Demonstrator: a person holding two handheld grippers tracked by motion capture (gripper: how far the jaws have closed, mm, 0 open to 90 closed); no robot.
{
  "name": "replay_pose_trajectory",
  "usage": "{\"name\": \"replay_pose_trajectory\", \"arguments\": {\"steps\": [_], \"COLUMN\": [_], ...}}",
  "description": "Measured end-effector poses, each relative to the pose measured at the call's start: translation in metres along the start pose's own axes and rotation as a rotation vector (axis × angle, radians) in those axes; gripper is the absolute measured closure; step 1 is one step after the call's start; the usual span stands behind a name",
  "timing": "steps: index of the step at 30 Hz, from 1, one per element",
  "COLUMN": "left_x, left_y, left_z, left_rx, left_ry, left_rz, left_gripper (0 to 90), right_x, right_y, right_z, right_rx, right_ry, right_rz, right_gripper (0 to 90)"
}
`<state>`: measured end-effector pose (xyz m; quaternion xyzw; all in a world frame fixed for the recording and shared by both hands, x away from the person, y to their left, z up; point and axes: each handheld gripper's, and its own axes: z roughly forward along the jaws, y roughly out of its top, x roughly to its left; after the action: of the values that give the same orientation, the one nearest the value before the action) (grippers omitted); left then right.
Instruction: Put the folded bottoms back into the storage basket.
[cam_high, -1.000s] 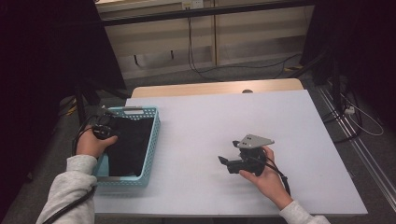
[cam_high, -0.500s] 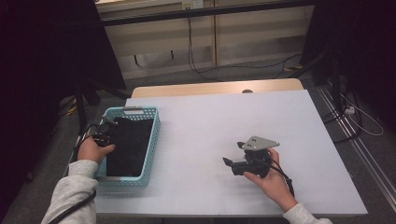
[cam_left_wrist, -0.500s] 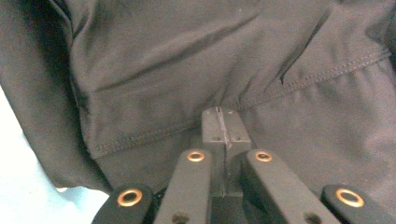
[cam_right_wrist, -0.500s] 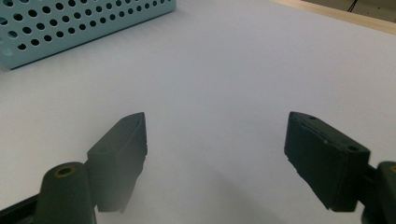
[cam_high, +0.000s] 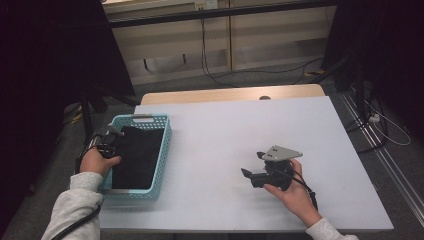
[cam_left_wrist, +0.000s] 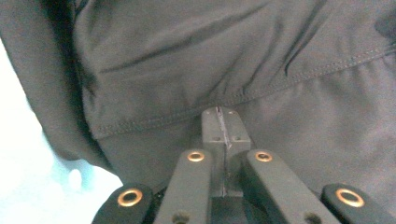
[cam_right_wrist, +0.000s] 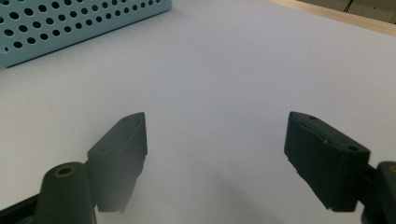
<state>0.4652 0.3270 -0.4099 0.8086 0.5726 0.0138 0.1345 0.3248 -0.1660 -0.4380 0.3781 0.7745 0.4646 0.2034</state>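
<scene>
A black cloth (cam_high: 135, 157) lies inside the light blue perforated basket (cam_high: 165, 145) at the table's left. My left gripper (cam_high: 114, 138) reaches over the basket's left rim onto the cloth. In the left gripper view its jaws (cam_left_wrist: 218, 123) are pressed together, with wrinkles of the dark fabric (cam_left_wrist: 243, 60) gathering at their tips. My right gripper (cam_high: 252, 166) rests low on the white tabletop at the right, held in a hand and pointing left toward the basket. Its jaws (cam_right_wrist: 215, 154) stand wide apart with only bare table between them.
The white table (cam_high: 240, 125) has open room between the basket and the right gripper; the basket's wall (cam_right_wrist: 70, 23) also appears far off in the right gripper view. Cables (cam_high: 215, 55) lie on the floor beyond the table, and dark curtains hang at both sides.
The left hand has drawn slightly back toward the basket's left rim. The right gripper has edged a little to the right. The cloth stays in the basket.
</scene>
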Motion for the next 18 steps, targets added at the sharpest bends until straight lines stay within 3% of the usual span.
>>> {"name": "replay_pose_trajectory", "arguments": {"steps": [11, 18], "left_x": [0.005, 0.001], "left_y": [-0.004, 0.001], "left_z": [-0.001, -0.01], "left_rx": [-0.013, -0.058], "left_ry": [-0.02, -0.011], "left_rz": [-0.042, -0.029], "left_gripper": [90.0, 83.3], "right_x": [-0.005, -0.007], "right_y": [0.0, 0.0], "right_z": [-0.009, -0.015], "right_rx": [-0.008, -0.014], "right_ry": [-0.012, -0.017], "right_rz": [0.014, 0.011], "right_gripper": [20.8, 20.8]}}
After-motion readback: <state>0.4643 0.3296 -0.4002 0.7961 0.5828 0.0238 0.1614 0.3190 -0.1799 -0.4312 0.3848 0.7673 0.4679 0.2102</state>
